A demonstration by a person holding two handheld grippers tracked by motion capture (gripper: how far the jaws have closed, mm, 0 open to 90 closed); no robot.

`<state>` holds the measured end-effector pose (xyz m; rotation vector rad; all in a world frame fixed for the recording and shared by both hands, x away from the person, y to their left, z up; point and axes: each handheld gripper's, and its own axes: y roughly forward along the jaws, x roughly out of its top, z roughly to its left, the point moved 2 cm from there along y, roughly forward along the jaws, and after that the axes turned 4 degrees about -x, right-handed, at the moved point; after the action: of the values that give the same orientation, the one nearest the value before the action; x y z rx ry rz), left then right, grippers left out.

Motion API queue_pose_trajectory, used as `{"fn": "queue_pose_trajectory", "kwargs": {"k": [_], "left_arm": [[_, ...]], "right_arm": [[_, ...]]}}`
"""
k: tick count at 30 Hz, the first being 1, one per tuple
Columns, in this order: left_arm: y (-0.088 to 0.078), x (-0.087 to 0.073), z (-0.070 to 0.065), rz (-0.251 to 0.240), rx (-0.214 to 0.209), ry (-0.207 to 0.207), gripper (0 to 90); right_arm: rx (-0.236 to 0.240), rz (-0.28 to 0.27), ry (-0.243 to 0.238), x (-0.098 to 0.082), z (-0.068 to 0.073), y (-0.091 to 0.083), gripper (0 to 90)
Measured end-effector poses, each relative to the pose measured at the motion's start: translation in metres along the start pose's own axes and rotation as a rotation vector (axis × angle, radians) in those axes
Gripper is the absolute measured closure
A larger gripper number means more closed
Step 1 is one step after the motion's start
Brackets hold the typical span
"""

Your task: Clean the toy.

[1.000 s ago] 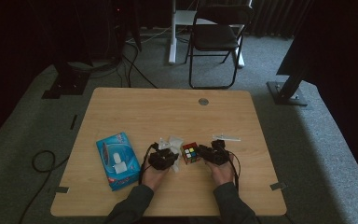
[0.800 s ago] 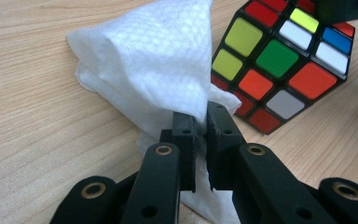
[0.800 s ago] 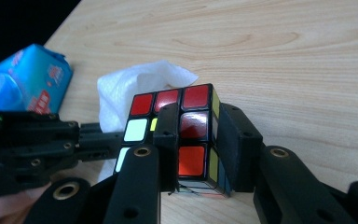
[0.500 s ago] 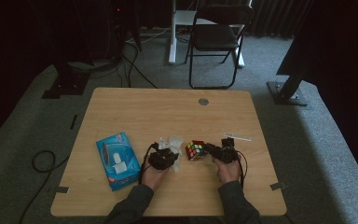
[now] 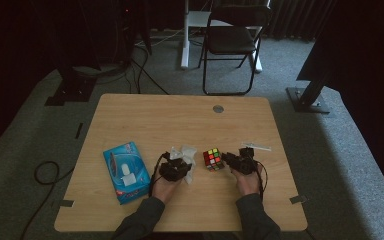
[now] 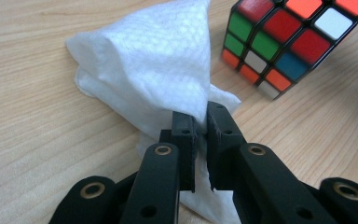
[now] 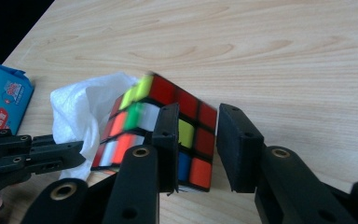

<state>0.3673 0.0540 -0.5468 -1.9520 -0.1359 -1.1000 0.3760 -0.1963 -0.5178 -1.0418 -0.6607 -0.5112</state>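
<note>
A Rubik's cube (image 5: 213,159) sits near the table's front middle, tilted and blurred in the right gripper view (image 7: 186,105). My right gripper (image 5: 230,159) (image 7: 196,135) is closed over the cube's right-hand edge, and its jaws have just been opening slightly with that edge still between them. A crumpled white tissue (image 5: 189,152) (image 6: 158,70) lies left of the cube (image 6: 284,37). My left gripper (image 5: 180,162) (image 6: 201,126) is shut on a fold of it. The tissue (image 7: 79,112) and the left gripper (image 7: 77,154) also show at the left of the right gripper view.
A blue tissue pack (image 5: 126,171) (image 7: 2,100) lies at the front left of the wooden table (image 5: 180,120). A thin clear wrapper (image 5: 255,147) rests beyond my right hand. A round grommet (image 5: 218,108) sits near the far edge. A folding chair (image 5: 232,40) stands behind the table.
The cube and my right gripper have shifted a little to the right, away from the tissue. My left gripper has stayed in place on the tissue.
</note>
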Motion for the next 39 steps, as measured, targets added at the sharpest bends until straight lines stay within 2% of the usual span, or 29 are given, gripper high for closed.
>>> {"fn": "queue_pose_trajectory", "kwargs": {"k": [2,6,15,25,28,32,39], "left_arm": [[-0.001,0.002,0.0,-0.005,-0.001,0.001,83.1],[-0.002,0.007,-0.002,-0.021,-0.009,0.012,83.2],[-0.004,0.02,-0.005,-0.053,-0.023,0.03,83.5],[-0.003,0.026,-0.006,-0.07,-0.028,0.029,83.5],[-0.003,0.029,-0.008,-0.082,-0.037,0.034,83.5],[-0.005,0.031,-0.011,-0.111,-0.074,0.038,83.4],[-0.001,0.031,-0.01,-0.101,-0.095,0.035,84.1]], "right_arm": [[0.022,-0.015,0.009,0.001,0.0,-0.002,66.6],[0.044,-0.029,-0.007,0.001,0.003,-0.002,64.4],[0.064,0.014,-0.047,-0.002,0.013,0.005,62.4],[0.102,0.033,-0.093,-0.004,0.02,0.009,68.0],[0.106,0.041,-0.112,-0.004,0.024,0.01,68.8],[0.111,0.041,-0.109,-0.004,0.024,0.011,68.9],[0.108,0.038,-0.109,-0.005,0.024,0.011,69.0]]}}
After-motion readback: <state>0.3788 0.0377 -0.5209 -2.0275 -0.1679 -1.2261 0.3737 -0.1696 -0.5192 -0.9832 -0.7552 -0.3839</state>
